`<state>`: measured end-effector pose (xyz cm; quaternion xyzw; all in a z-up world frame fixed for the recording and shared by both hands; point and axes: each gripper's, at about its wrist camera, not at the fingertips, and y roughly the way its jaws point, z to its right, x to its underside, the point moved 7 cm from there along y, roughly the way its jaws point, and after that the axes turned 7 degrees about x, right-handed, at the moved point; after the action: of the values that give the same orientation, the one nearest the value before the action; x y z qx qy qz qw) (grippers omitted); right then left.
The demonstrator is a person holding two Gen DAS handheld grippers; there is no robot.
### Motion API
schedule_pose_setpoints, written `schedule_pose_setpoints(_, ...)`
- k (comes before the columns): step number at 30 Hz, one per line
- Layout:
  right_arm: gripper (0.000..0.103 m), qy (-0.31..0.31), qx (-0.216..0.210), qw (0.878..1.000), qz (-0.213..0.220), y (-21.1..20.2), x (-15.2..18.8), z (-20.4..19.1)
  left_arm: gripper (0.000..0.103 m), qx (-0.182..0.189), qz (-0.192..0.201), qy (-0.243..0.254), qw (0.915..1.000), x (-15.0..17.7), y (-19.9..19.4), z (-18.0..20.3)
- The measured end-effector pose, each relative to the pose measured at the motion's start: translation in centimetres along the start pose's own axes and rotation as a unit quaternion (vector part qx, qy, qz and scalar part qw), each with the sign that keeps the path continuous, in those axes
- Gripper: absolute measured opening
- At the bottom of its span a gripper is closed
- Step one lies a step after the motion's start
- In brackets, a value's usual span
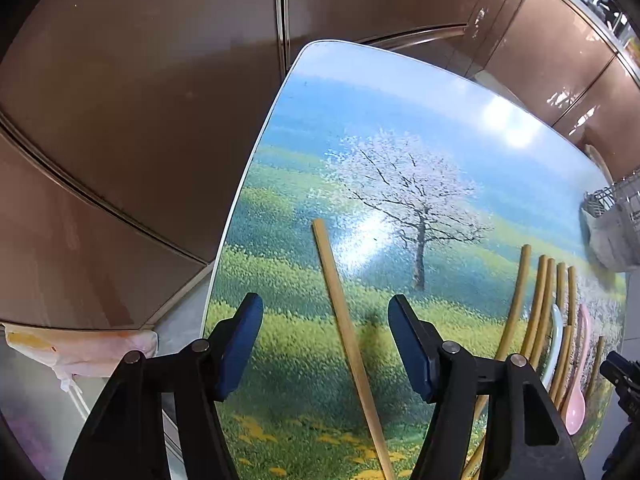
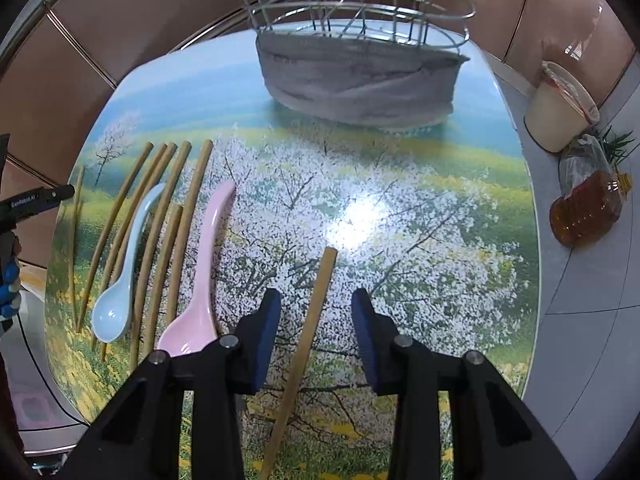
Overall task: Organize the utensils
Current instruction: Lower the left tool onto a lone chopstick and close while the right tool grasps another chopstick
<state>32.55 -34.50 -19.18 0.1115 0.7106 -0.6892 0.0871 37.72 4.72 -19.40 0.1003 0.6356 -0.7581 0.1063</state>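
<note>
My left gripper (image 1: 326, 344) is open above a single wooden chopstick (image 1: 344, 328) that lies on the table between its fingers. My right gripper (image 2: 316, 332) is open above another single chopstick (image 2: 308, 340) lying between its fingers. Several more chopsticks (image 2: 156, 240) lie in a row at the table's left, with a light blue spoon (image 2: 120, 284) and a pink spoon (image 2: 200, 288) among them; they also show at the right of the left wrist view (image 1: 536, 308). A wire utensil holder (image 2: 360, 20) stands at the far edge on a grey cloth.
The table (image 2: 400, 220) has a glossy landscape print and rounded corners. Brown tiled wall lies behind it. On the floor at the right stand a cream bucket (image 2: 560, 108), an oil bottle (image 2: 584, 212) and a bag of greens.
</note>
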Motion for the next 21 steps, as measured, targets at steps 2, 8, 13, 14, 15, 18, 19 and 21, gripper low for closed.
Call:
schedule_pose_setpoints(2, 0.033, -0.003, 0.002, 1.0, -0.001, 0.5, -0.2, -0.2, 0.06, -0.001, -0.006, -0.002, 1.0, -0.5, 0.3, -0.3)
schedule_pose_setpoints(8, 0.028, -0.014, 0.005, 1.0, -0.005, 1.3, -0.5, -1.1, 0.048, 0.004, -0.027, -0.006, 0.9996, -0.2, 1.2, -0.1)
schedule_pose_setpoints(13, 0.021, -0.022, 0.007, 1.0, -0.011, 2.0, -1.0, -1.5, 0.044, 0.003, -0.031, -0.013, 0.9994, -0.3, 1.1, 0.1)
schedule_pose_setpoints(14, 0.02, -0.024, 0.008, 1.0, -0.012, 2.1, -1.1, -1.5, 0.042, 0.002, -0.034, -0.015, 0.9993, -0.3, 1.0, 0.1)
schedule_pose_setpoints(15, 0.019, -0.026, 0.008, 1.0, -0.013, 2.2, -1.1, -1.6, 0.041, 0.002, -0.036, -0.016, 0.9992, -0.5, 1.0, 0.2)
schedule_pose_setpoints(18, 0.016, -0.032, 0.014, 0.999, -0.015, 2.4, -1.3, -1.7, 0.037, -0.001, -0.043, -0.017, 0.9989, -1.2, 1.6, 0.7)
schedule_pose_setpoints(19, 0.014, -0.034, 0.016, 0.999, -0.016, 2.4, -1.3, -1.7, 0.033, -0.003, -0.045, -0.017, 0.9988, -1.7, 2.0, 0.7)
schedule_pose_setpoints(21, 0.012, -0.04, 0.021, 0.999, -0.017, 2.6, -1.4, -1.9, 0.025, -0.004, -0.05, -0.016, 0.9986, -2.2, 2.4, 1.4)
